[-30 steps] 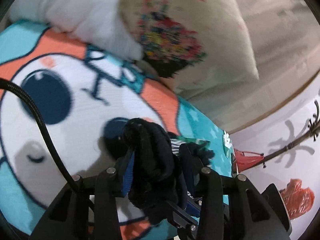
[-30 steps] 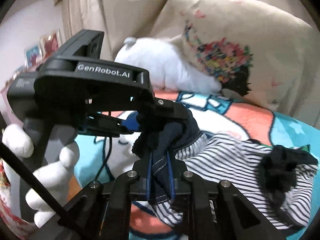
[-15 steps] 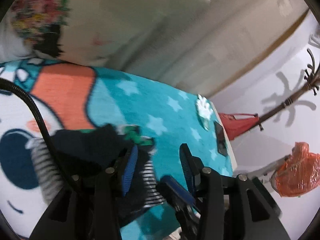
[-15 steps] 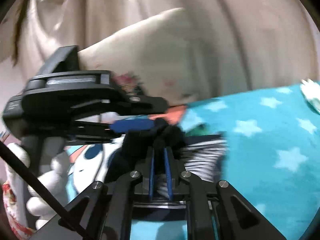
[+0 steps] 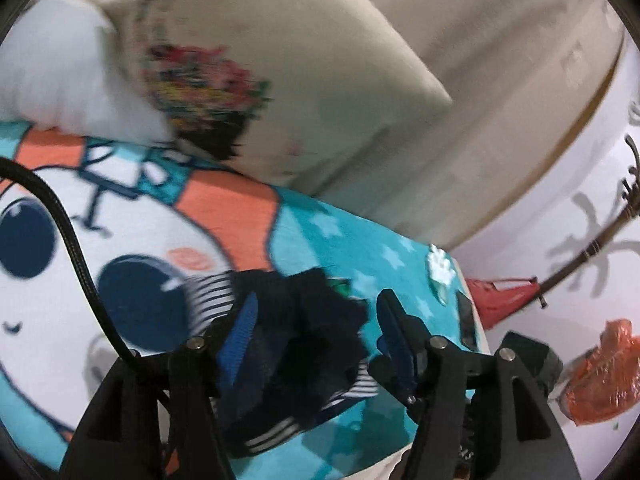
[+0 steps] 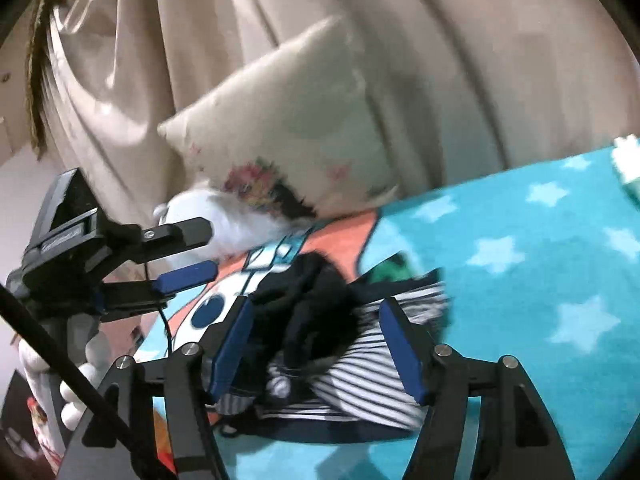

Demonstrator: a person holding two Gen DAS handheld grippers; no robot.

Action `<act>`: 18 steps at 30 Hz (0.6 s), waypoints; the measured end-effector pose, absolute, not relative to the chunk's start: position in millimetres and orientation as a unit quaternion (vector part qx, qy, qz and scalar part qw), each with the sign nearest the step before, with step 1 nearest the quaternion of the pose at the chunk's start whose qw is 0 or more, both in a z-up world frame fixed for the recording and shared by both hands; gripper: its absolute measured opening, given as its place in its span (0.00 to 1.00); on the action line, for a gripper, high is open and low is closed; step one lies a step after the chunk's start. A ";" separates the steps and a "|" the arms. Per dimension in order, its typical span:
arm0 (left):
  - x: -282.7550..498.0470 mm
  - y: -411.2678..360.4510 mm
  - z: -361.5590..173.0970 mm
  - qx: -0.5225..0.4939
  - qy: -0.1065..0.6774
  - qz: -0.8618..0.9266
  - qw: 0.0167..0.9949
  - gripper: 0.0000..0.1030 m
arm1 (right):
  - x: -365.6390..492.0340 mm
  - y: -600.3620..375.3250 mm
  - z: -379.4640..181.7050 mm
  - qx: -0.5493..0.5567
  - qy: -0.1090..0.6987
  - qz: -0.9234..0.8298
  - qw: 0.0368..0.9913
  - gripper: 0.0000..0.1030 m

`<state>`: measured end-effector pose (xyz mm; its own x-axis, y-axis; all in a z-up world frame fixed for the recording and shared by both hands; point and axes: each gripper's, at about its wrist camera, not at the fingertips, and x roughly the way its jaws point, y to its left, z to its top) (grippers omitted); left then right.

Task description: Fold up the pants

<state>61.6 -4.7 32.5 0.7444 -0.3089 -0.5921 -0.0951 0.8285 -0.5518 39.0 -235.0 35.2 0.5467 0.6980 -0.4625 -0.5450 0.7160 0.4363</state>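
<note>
The pants (image 6: 360, 356) are navy-and-white striped with a dark navy bunched part on top. They lie in a heap on the cartoon blanket (image 6: 540, 280). In the left wrist view the pants (image 5: 304, 344) sit between the fingers of my left gripper (image 5: 316, 312), which is open and holds nothing. My right gripper (image 6: 314, 320) is open too, its blue-padded fingers on either side of the heap. The left gripper also shows in the right wrist view (image 6: 188, 254) at the left, open, above the blanket.
A cream pillow (image 5: 280, 80) with a flower print and a white plush (image 5: 68, 84) lie at the back of the bed. Curtains (image 6: 440, 60) hang behind. The bed's right edge (image 5: 472, 320) is near, with a coat rack and orange bag (image 5: 600, 372) beyond.
Both grippers have opened and let go of the pants, which now lie in a heap on the blanket. The left gripper has drawn back from the heap.
</note>
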 end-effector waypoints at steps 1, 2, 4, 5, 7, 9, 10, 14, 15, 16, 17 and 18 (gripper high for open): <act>55.2 0.2 28.6 -0.288 0.352 -0.052 0.889 0.59 | 42.3 -223.4 32.6 0.112 0.325 0.359 0.868 0.68; 49.8 4.2 24.9 -0.289 0.351 -0.046 0.890 0.59 | 43.6 -213.3 29.3 0.101 0.331 0.355 0.869 0.68; 41.5 10.7 18.3 -0.291 0.351 -0.036 0.889 0.59 | 50.1 -195.9 23.1 0.087 0.339 0.345 0.871 0.64; 37.8 13.4 15.8 -0.291 0.351 -0.033 0.889 0.59 | 52.7 -189.6 21.1 0.084 0.343 0.348 0.869 0.53; 31.8 20.9 12.2 -0.294 0.349 -0.023 0.889 0.60 | 52.7 -180.9 21.9 0.082 0.352 0.348 0.865 0.19; 28.3 27.3 11.5 -0.298 0.345 -0.018 0.890 0.60 | 47.3 -181.6 29.6 0.086 0.334 0.355 0.869 0.18; 26.6 30.9 11.5 -0.299 0.342 -0.017 0.890 0.60 | 41.0 -183.1 37.5 0.085 0.318 0.357 0.874 0.17; 26.1 34.1 10.2 -0.305 0.338 -0.021 0.890 0.63 | 38.0 -199.3 56.0 0.102 0.292 0.355 0.882 0.17; 28.3 31.2 8.3 -0.303 0.341 -0.026 0.890 0.63 | 39.8 -207.9 56.6 0.108 0.290 0.346 0.886 0.17; 29.8 28.8 7.2 -0.301 0.343 -0.030 0.889 0.64 | 42.3 -215.0 55.7 0.113 0.291 0.337 0.888 0.17; 32.8 24.3 4.5 -0.299 0.348 -0.035 0.888 0.64 | 45.0 -224.1 53.5 0.118 0.295 0.325 0.891 0.17; 35.6 19.7 1.9 -0.297 0.353 -0.040 0.887 0.64 | 50.2 -232.9 48.3 0.126 0.302 0.310 0.893 0.18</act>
